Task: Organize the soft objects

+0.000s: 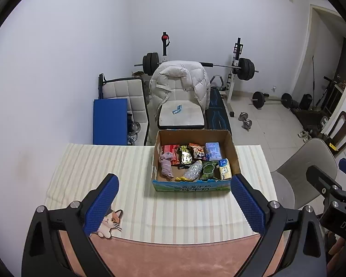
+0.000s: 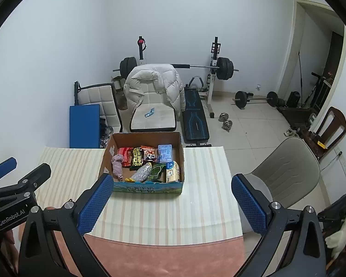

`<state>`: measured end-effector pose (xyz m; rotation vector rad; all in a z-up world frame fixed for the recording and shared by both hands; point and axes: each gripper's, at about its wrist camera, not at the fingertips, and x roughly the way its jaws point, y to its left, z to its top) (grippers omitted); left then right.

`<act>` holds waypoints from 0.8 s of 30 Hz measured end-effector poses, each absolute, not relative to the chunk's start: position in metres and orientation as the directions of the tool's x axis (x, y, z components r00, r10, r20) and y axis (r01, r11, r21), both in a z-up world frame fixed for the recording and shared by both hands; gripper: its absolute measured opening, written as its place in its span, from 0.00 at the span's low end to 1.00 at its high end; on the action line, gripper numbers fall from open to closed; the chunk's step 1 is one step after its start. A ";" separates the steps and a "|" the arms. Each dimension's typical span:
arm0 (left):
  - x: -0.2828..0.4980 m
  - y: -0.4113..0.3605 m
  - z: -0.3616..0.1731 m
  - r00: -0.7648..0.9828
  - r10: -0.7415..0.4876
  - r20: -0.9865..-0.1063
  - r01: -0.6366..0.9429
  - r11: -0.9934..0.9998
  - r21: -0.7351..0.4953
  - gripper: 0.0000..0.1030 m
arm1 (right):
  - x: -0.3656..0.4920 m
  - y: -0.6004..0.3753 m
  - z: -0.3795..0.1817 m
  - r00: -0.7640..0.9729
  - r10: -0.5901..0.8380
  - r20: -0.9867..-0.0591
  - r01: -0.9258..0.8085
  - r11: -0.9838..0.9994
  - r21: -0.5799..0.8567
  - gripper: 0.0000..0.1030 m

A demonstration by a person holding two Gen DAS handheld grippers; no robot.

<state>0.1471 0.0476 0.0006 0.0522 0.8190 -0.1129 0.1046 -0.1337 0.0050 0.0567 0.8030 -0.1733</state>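
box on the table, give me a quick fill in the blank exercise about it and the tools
1. The box stands on a ____ tablecloth.
2. Both the left tool and the right tool have their jaws ____.
3. The small plush beside the left tool's finger is a ____.
4. The purple plush lies at the ____ end of the box, seen from the tools.

Missing words: striped; open; cat; left
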 end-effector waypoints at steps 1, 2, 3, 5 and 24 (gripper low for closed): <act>0.147 0.047 0.000 0.676 -0.081 -0.732 0.121 0.993 0.003 0.97 | 0.105 -0.134 0.005 0.680 -0.133 -0.721 0.176 0.984 -0.015 1.00; 0.148 0.047 0.000 0.676 -0.081 -0.732 0.121 0.993 0.002 0.97 | 0.105 -0.134 0.005 0.680 -0.134 -0.721 0.177 0.984 -0.016 1.00; 0.148 0.047 0.000 0.675 -0.081 -0.734 0.121 0.993 0.002 0.97 | 0.105 -0.134 0.005 0.681 -0.133 -0.720 0.177 0.984 -0.015 1.00; 0.148 0.047 -0.001 0.674 -0.082 -0.734 0.124 0.992 0.003 0.97 | 0.105 -0.134 0.005 0.680 -0.132 -0.722 0.177 0.984 -0.013 1.00; 0.151 0.046 -0.005 0.669 -0.078 -0.739 0.121 0.993 0.005 0.97 | 0.110 -0.132 -0.003 0.683 -0.141 -0.717 0.182 0.983 -0.019 1.00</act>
